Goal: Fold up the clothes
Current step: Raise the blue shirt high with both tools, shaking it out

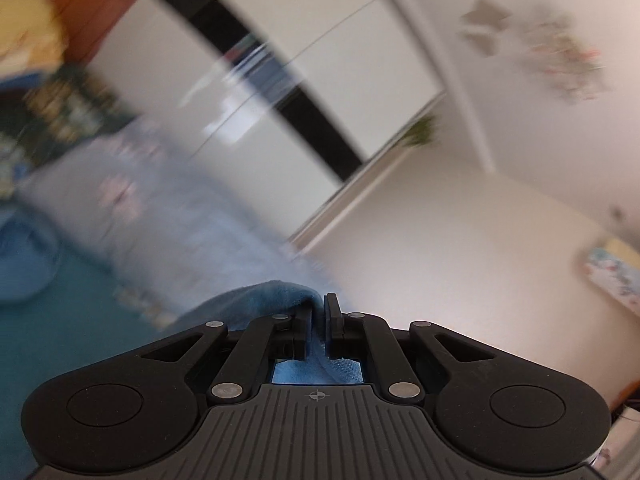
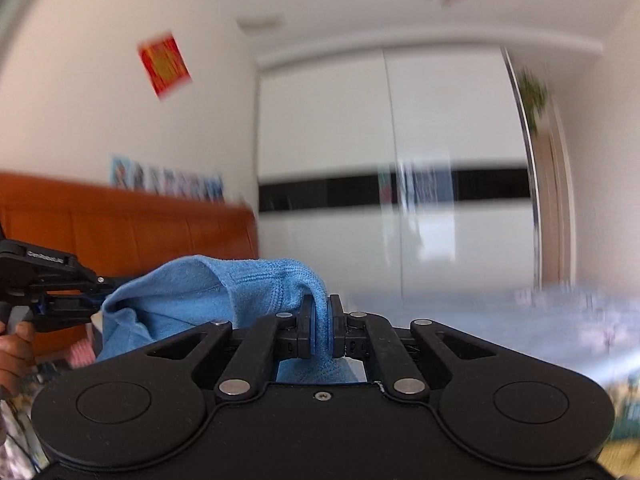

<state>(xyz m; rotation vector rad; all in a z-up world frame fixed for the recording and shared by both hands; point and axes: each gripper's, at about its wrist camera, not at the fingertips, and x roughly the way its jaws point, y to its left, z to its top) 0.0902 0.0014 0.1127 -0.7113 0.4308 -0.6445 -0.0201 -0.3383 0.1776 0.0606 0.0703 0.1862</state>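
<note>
A blue fleece garment (image 2: 192, 292) is held up in the air between both grippers. My right gripper (image 2: 319, 320) is shut on a bunched edge of it, and the cloth drapes left toward the other gripper (image 2: 48, 292), held by a hand (image 2: 14, 354) at the left edge. In the left wrist view my left gripper (image 1: 319, 320) is shut on a fold of the same blue garment (image 1: 264, 300), which runs away to the left in heavy blur. Most of the garment's shape is hidden.
A bed with a pale blue patterned cover (image 1: 120, 208) and an orange wooden headboard (image 2: 120, 232) lies below. A white wardrobe with a black band (image 2: 400, 192) stands ahead. A red paper square (image 2: 164, 65) hangs on the wall. Both views are motion-blurred.
</note>
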